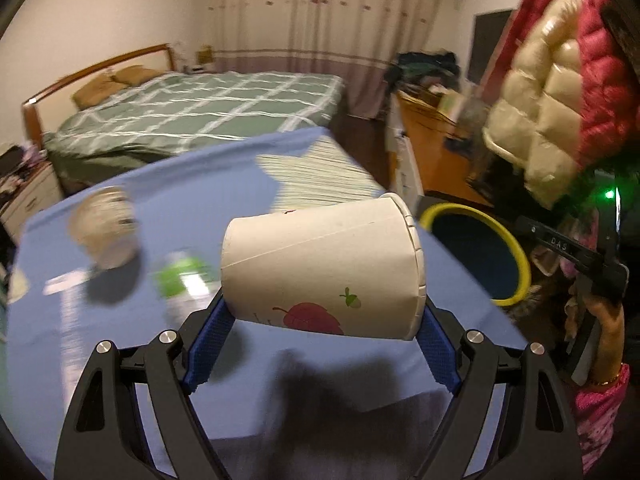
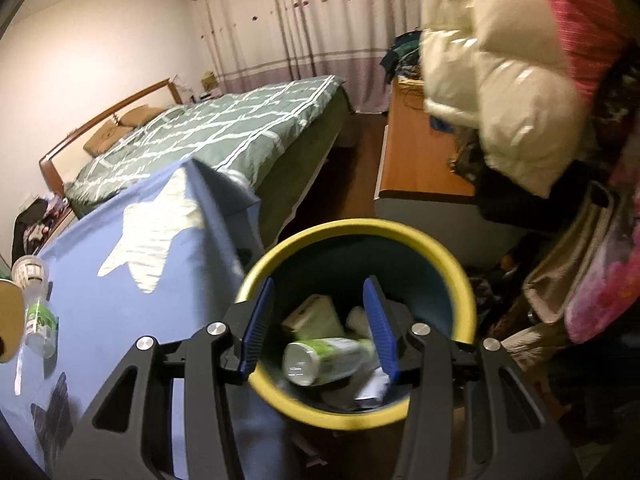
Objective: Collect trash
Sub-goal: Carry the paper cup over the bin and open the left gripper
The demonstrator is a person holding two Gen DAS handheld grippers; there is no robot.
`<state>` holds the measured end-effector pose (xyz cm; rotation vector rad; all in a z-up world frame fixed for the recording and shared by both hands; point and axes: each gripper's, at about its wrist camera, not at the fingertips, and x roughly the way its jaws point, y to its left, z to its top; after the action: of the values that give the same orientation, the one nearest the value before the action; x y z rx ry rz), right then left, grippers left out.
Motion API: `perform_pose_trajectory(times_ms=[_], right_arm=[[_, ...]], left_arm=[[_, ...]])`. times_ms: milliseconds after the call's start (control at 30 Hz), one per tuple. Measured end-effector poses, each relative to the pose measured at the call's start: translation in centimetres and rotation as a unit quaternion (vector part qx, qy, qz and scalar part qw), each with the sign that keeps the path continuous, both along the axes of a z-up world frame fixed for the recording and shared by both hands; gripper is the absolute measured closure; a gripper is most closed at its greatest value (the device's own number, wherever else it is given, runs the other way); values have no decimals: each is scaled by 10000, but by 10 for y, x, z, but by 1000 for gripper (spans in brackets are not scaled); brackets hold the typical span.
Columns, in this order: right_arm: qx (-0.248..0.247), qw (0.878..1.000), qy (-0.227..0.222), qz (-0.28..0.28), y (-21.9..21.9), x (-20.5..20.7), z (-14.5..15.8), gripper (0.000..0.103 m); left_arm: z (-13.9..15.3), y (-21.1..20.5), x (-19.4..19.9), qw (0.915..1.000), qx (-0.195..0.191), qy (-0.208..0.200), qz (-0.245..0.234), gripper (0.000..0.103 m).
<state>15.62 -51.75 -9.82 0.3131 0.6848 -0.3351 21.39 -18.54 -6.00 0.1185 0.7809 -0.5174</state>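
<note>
A white paper cup (image 1: 320, 268) printed with a red leaf and a small green acorn lies on its side between the blue pads of the left gripper (image 1: 322, 312), base toward one finger and rolled rim toward the other, lifted clear of the blue tablecloth (image 1: 168, 196). The pads press on both ends of it, so the cup is clamped across its length. Its shadow falls on the cloth below.

Beyond it on the cloth, blurred, sit a clear lidded plastic cup (image 1: 106, 232) and a small bottle with a green label (image 1: 182, 280) lying just beside it. A pale striped star shape (image 1: 320, 172) is printed on the cloth near the far corner.

Off the table's right edge stands a dark bin with a yellow rim (image 1: 520, 256). The right gripper (image 2: 318, 324) hangs over its mouth, fingers parted with nothing between them. Inside the bin lie a white bottle with a green label (image 2: 328, 360) and some crumpled wrappers (image 2: 314, 316).

In the left wrist view a hand (image 1: 608, 320) in a pink sleeve holds that other gripper beside the bin.

Behind the table are a bed with a green checked cover (image 1: 200, 108), long curtains (image 1: 320, 12), a wooden desk (image 2: 420, 160), and puffy cream and red jackets (image 1: 552, 92) hanging at the right.
</note>
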Motion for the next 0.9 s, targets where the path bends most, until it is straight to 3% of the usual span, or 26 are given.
perform_pose_trajectory(times_ms=[567,733,800,900], right_arm=[[284,9981,-103,-533,-79,-53,-11,58],[304,9972,-19,-683,-91,-60,-18,58],[306,9971,0,-701,-94,-60,-20,58],[283,9971,2,-704,-95,-59,-20,58]], left_arm=[[-40,-231,18,9902,491,306,-1274,20],[-52,-273,30,9869,616,410,-1435,18],[-56,-280,34,9865,663,442,-1433,11],[-56,-283,36,9873,654,420,-1386,11]])
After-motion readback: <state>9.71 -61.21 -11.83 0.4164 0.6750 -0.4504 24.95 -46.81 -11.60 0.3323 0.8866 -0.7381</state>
